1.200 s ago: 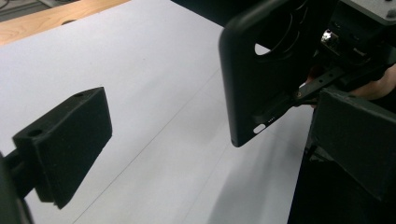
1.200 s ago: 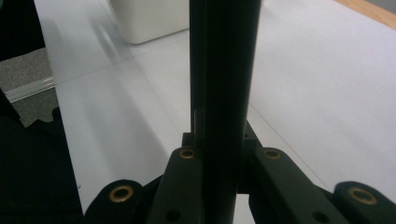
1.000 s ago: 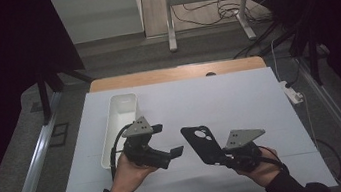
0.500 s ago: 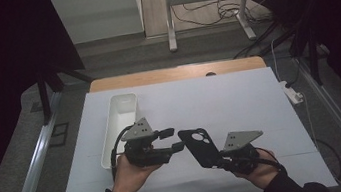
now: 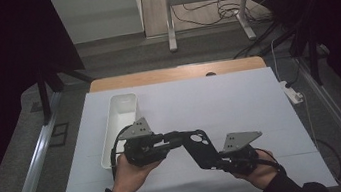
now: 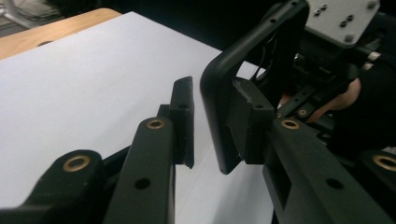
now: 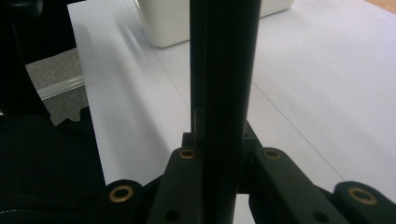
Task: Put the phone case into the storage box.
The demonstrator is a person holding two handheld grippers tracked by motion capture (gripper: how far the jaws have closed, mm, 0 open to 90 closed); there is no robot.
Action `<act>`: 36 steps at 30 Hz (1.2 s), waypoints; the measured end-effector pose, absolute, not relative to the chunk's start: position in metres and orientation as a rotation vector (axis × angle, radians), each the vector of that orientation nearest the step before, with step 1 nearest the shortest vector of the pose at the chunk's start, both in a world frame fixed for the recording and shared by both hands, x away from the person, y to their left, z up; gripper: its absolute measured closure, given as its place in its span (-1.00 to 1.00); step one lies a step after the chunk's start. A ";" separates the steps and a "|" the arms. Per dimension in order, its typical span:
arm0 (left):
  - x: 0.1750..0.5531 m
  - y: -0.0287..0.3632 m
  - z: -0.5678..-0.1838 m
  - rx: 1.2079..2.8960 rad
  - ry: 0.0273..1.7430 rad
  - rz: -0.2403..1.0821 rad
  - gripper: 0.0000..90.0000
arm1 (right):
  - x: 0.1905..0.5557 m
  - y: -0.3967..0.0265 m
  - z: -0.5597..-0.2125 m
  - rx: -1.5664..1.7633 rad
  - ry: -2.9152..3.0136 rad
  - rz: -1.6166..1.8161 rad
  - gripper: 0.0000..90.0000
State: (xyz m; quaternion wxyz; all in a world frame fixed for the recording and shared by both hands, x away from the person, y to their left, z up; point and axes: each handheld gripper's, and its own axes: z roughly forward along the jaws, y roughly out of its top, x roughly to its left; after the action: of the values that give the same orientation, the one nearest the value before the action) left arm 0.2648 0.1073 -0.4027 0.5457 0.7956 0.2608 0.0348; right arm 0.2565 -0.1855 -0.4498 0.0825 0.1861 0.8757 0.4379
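Observation:
A black phone case (image 5: 201,148) with a camera cut-out hangs tilted above the white table cover. My right gripper (image 5: 222,162) is shut on its lower end; in the right gripper view the case (image 7: 224,70) rises edge-on between the jaws of that gripper (image 7: 219,140). My left gripper (image 5: 177,138) reaches in from the left at the case's upper end. Its jaws have just been closing with the case's corner (image 6: 215,93) between them. One pad (image 6: 247,116) lies against the case, while the other pad (image 6: 183,116) stands a small gap off.
A long white tray (image 5: 120,114) stands on the table cover's left side, just behind my left hand. The wooden table edge (image 5: 175,73) runs along the back. A power strip (image 5: 292,91) lies off the right edge. The other gripper's grey plate (image 6: 336,18) shows behind the case.
My left gripper's jaws have closed in around the upper end of the case. Both hands have stayed in place, and the right gripper's hold is the same.

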 end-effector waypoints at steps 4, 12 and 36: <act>0.265 0.107 -0.403 1.890 0.617 0.082 0.62 | 0.256 -0.185 -0.450 0.552 2.619 1.312 0.89; 0.266 0.109 -0.403 1.882 0.605 0.055 0.81 | 0.257 -0.185 -0.450 0.549 2.624 1.326 0.89; 0.261 0.103 -0.398 1.894 0.607 0.091 0.86 | 0.259 -0.175 -0.456 0.598 2.614 1.247 0.07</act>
State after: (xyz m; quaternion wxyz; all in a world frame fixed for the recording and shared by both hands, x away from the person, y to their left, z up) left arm 0.2610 0.1032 -0.3982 0.5442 0.7980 0.2560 0.0385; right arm 0.2592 -0.1750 -0.4563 0.0919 0.2012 0.8802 0.4200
